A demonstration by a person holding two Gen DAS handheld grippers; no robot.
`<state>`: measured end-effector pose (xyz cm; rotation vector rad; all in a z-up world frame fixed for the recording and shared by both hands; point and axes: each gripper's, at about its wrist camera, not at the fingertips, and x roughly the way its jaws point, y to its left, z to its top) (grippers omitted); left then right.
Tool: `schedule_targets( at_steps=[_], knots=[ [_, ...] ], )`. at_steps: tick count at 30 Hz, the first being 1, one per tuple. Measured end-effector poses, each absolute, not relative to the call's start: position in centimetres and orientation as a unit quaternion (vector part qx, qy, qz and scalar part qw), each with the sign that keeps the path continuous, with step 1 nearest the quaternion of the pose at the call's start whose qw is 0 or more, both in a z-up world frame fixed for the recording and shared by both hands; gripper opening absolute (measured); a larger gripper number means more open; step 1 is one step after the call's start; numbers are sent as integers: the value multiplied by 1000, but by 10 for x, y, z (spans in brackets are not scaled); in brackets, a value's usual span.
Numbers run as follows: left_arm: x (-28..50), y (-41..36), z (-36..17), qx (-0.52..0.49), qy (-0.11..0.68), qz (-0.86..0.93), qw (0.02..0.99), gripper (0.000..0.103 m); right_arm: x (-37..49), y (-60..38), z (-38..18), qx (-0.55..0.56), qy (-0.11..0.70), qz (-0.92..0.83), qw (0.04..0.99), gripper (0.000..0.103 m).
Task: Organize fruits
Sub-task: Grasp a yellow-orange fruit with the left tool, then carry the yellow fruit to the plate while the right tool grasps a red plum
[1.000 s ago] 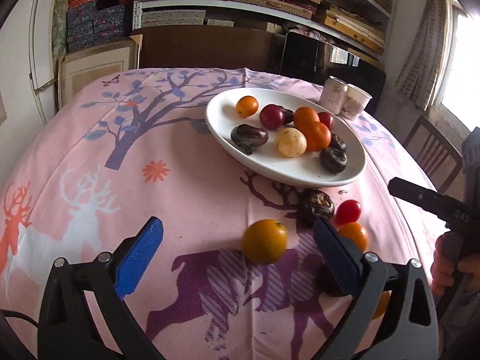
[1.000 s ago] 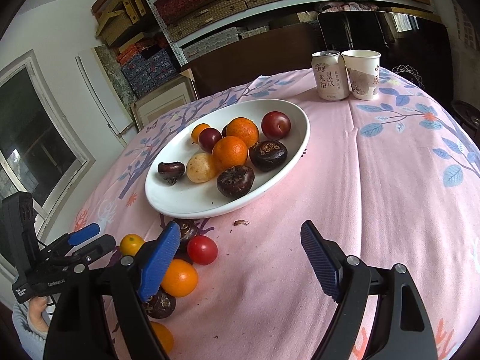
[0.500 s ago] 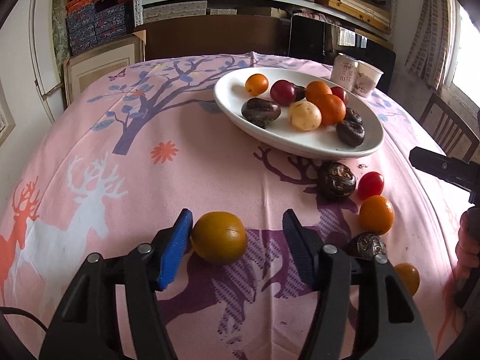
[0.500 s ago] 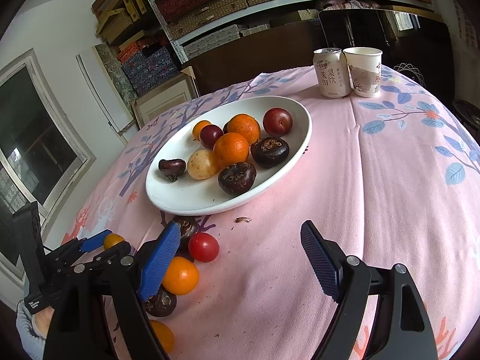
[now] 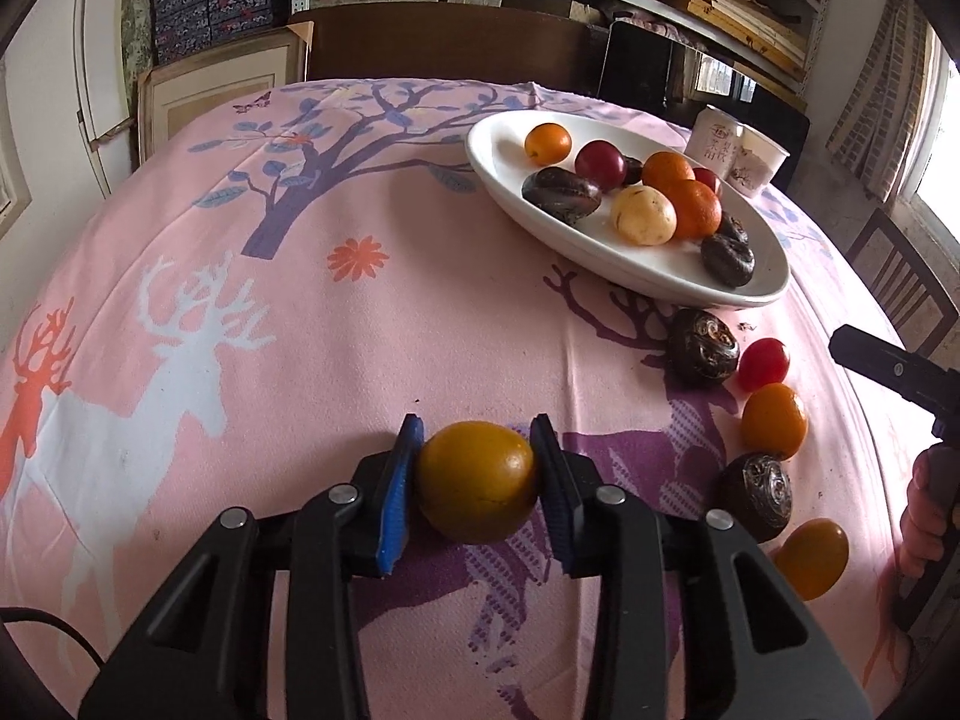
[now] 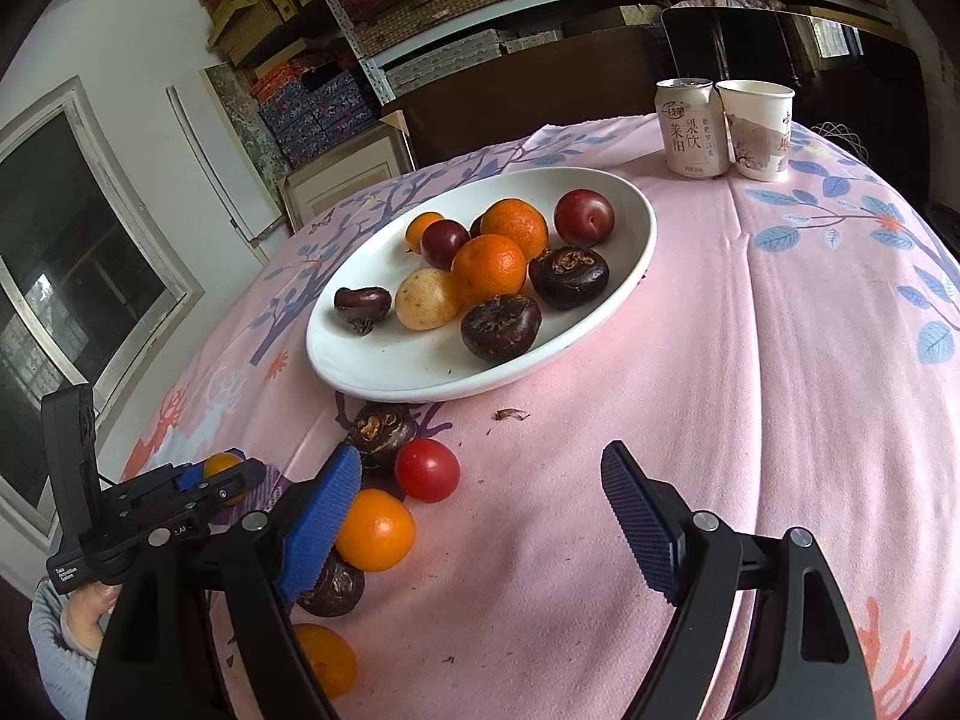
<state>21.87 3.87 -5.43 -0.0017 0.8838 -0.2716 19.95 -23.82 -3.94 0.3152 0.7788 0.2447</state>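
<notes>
Two blue pads of the left gripper (image 5: 477,483) are seen pressed against a yellow-orange fruit (image 5: 477,482) at lower centre of the left wrist view, the jaws having just been closing on it; the white plate (image 5: 540,210) of fruit is found at upper right. In the right wrist view, the right gripper (image 6: 480,516) is shown wide open over bare tablecloth (image 6: 780,360), nothing gripped, with the plate (image 6: 372,360) at centre.

On my left gripper's body (image 6: 78,564) I read "Data Annotation System". At one o'clock from the plate (image 6: 384,372), the drink can (image 6: 690,129) carries Chinese characters I can't reliably read.
</notes>
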Motion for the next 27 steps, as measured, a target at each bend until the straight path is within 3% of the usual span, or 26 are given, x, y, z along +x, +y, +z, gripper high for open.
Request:
schedule_targets(
  at_steps=[6, 14, 16, 21, 23, 27],
  knots=[
    [220, 32, -55, 7, 429, -141, 892, 36, 204, -228, -48, 158, 400, 156, 889, 53],
    [220, 29, -57, 10, 431, -141, 891, 36, 224, -222, -63, 203, 428, 169, 864, 39],
    [220, 27, -57, 14, 431, -143, 891, 39, 226, -220, -66, 212, 429, 175, 860, 30],
    [220, 25, -57, 12, 429, -147, 891, 41, 226, -221, -66, 222, 426, 182, 858, 28],
    [220, 27, -55, 5, 426, -149, 892, 36, 223, -224, -63, 223, 422, 181, 860, 28],
    [216, 22, -51, 8, 414, -164, 895, 36, 211, -236, -49, 226, 393, 176, 874, 28]
  ],
)
